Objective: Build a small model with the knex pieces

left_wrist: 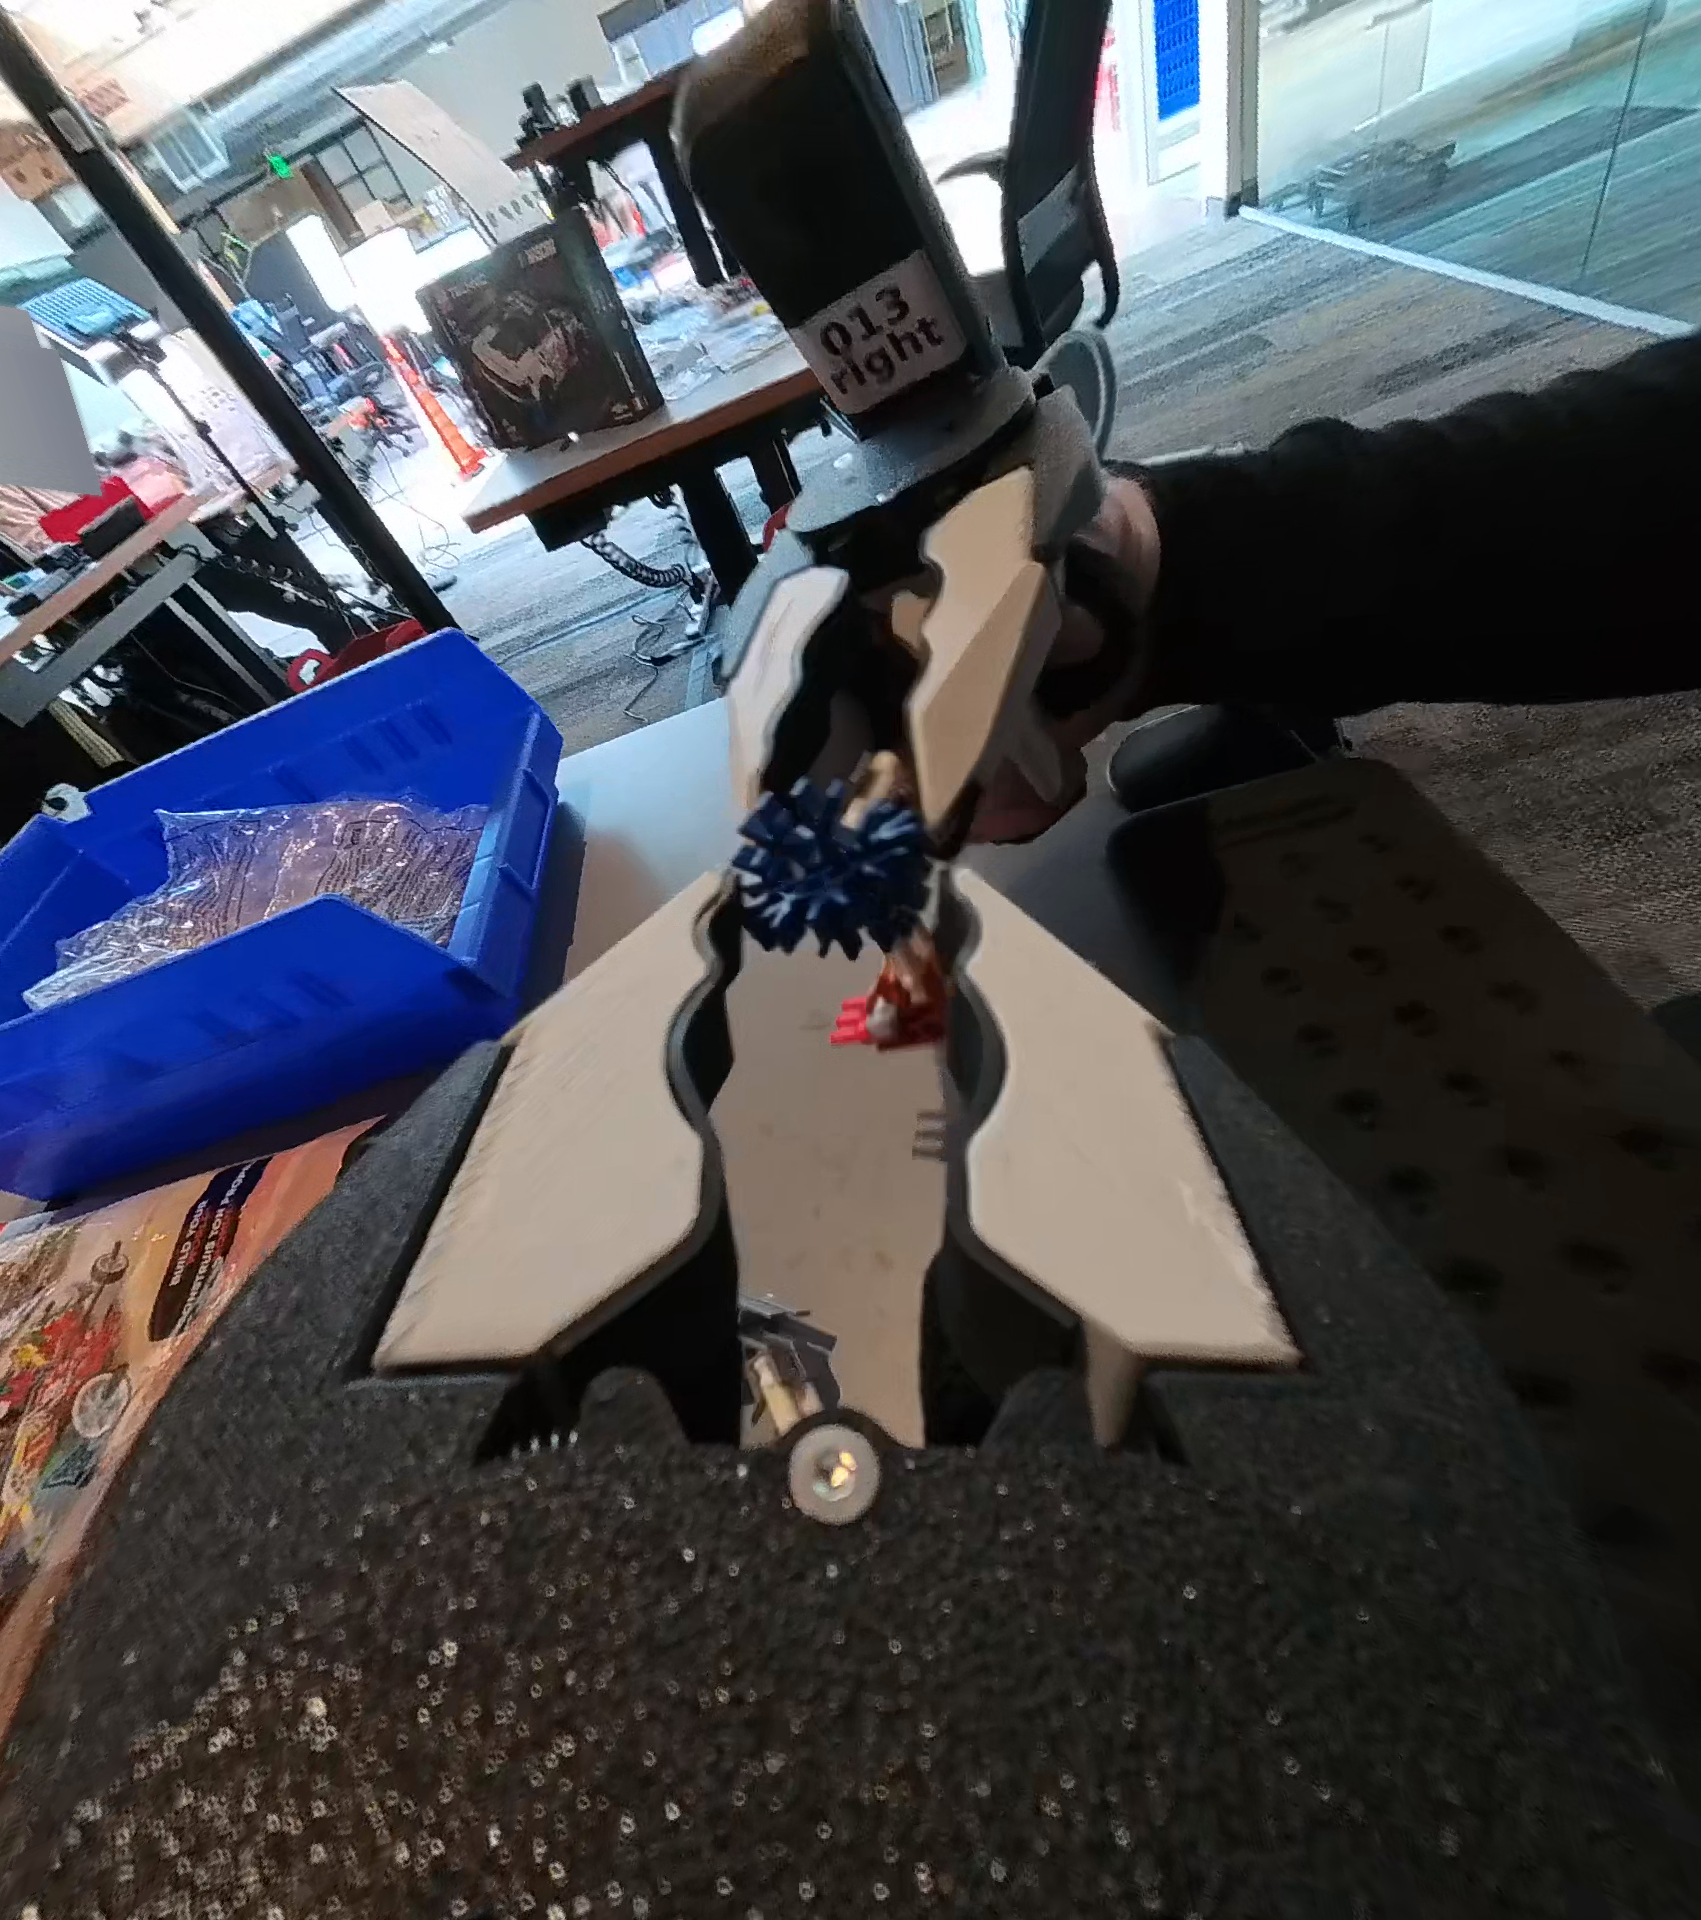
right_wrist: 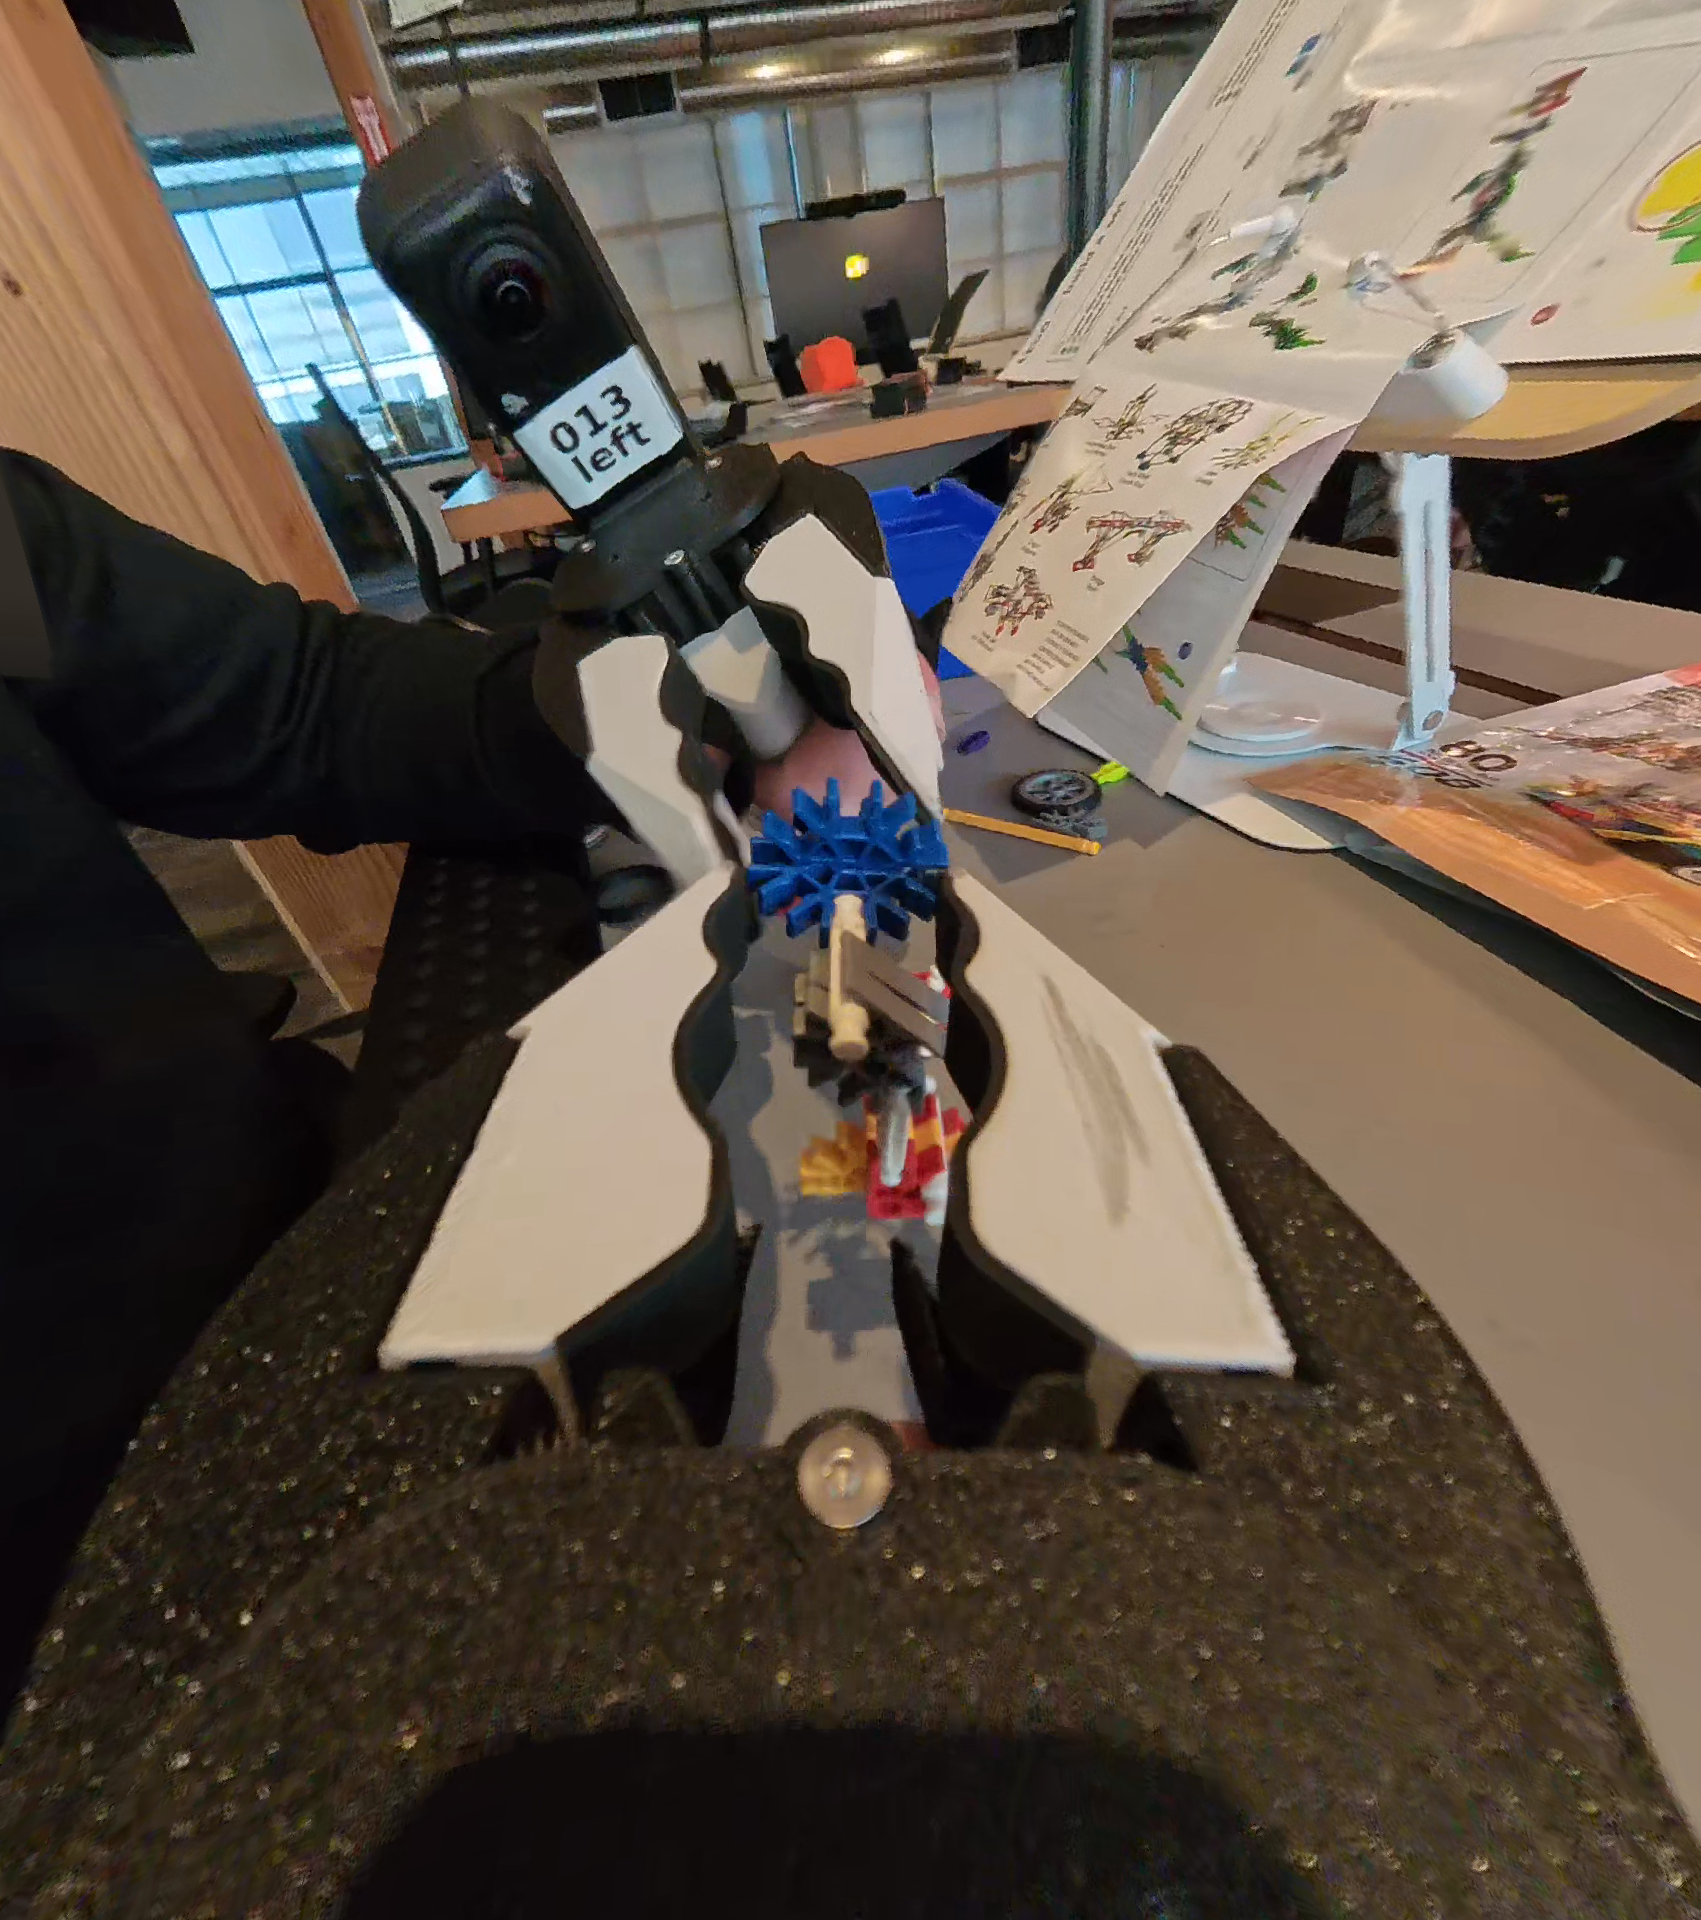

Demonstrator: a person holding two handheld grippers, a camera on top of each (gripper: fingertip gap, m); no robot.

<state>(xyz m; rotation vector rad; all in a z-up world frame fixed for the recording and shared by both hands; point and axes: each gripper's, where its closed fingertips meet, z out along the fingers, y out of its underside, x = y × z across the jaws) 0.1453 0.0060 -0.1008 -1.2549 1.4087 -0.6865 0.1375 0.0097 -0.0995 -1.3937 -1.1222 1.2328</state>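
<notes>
Blue snowflake-shaped connector, a spiky toothed disc of hard plastic, sits at twelve o'clock between both pairs of tongs, held above the grey worktop. The left tongs pinch its edge with their tips. The right tongs are closed on the small model it belongs to: a cream rod, grey and black pieces, and red and orange connectors lying between the white, wavy-edged fingers. Steady work here probably means keeping both grips firm and aligned along the rod. At nine o'clock in the left wrist view rests a blue bin holding a crinkled clear bag. At two o'clock in the right wrist view, an instruction sheet leans on a white stand.
</notes>
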